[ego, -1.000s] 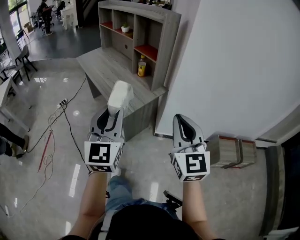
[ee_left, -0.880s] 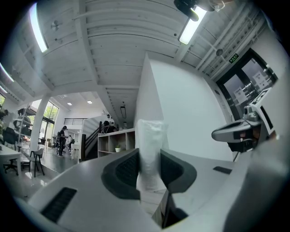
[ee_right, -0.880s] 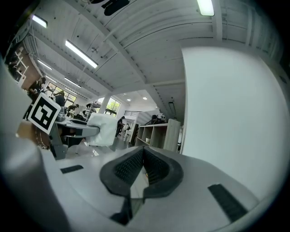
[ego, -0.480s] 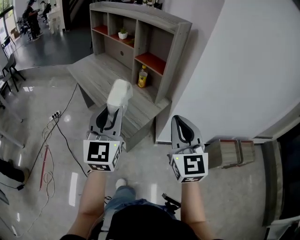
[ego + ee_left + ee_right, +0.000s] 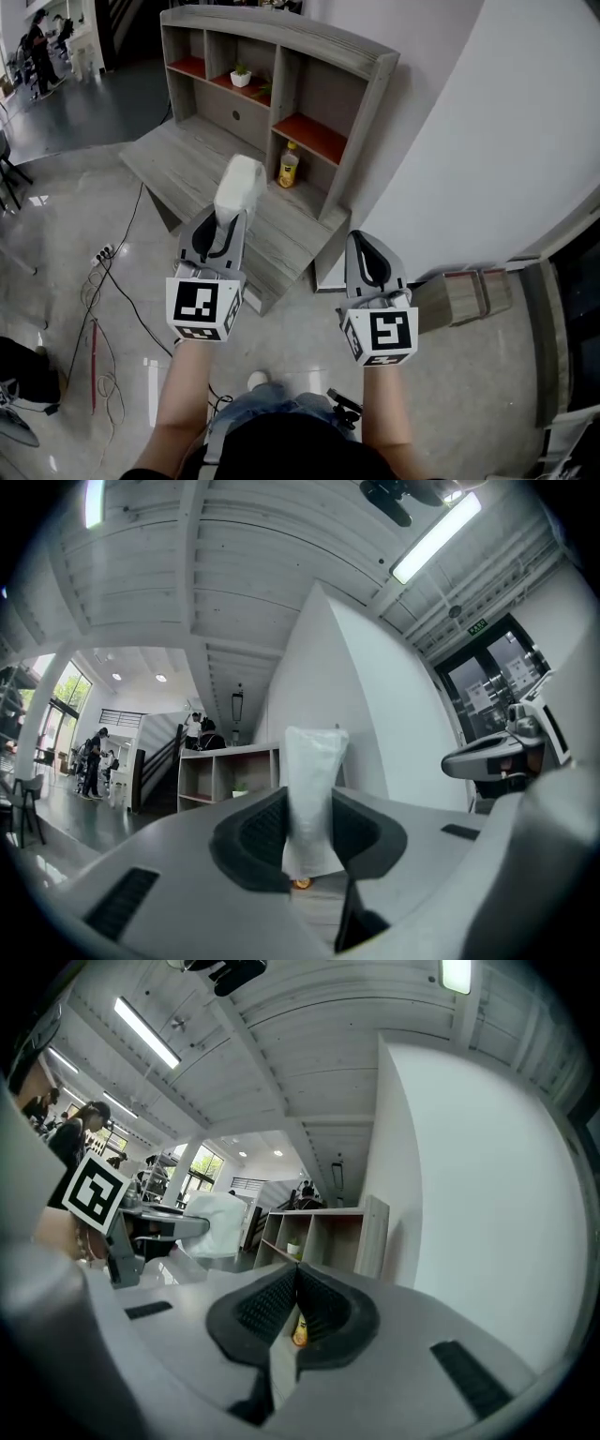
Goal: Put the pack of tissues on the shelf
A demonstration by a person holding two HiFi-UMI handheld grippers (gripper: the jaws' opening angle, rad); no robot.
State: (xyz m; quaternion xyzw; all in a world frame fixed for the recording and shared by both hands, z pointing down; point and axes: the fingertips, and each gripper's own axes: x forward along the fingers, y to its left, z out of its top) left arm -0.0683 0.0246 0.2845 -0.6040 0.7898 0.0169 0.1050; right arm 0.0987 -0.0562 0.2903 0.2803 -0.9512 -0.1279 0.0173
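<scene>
A: Shelf unit (image 5: 281, 56) is sitting nearer and lower in head view vs. a sec ago; person is closing in on it. Item 1?

B: Pack of tissues (image 5: 239, 187), white, soft wrap. Left hand-held gripper (image 5: 226, 223) is clamping its lower end. Pack is sticking up out of the jaws, in front of the shelf unit, not yet on it.

A: Item 2?

B: Right hand-held gripper (image 5: 367, 248): jaws lying together, nothing betw. them.

A: Other stock?

B: Yellow bottle (image 5: 289, 166) is standing on the grey surface (image 5: 178, 164) in the bay under a red board. Sm. plant pot (image 5: 241, 77) is sitting on a red board farther left.

A: Handling?

B: Judging only: keep carrying fwd, aiming at a free bay and clearing the bottle. Wrap is looking squashy, so hold steady and release once it's resting flat.

A: Print?

B: Nothing reading on pack; bottle label too small. Only sq. markers are showing, on the cubes.
</scene>
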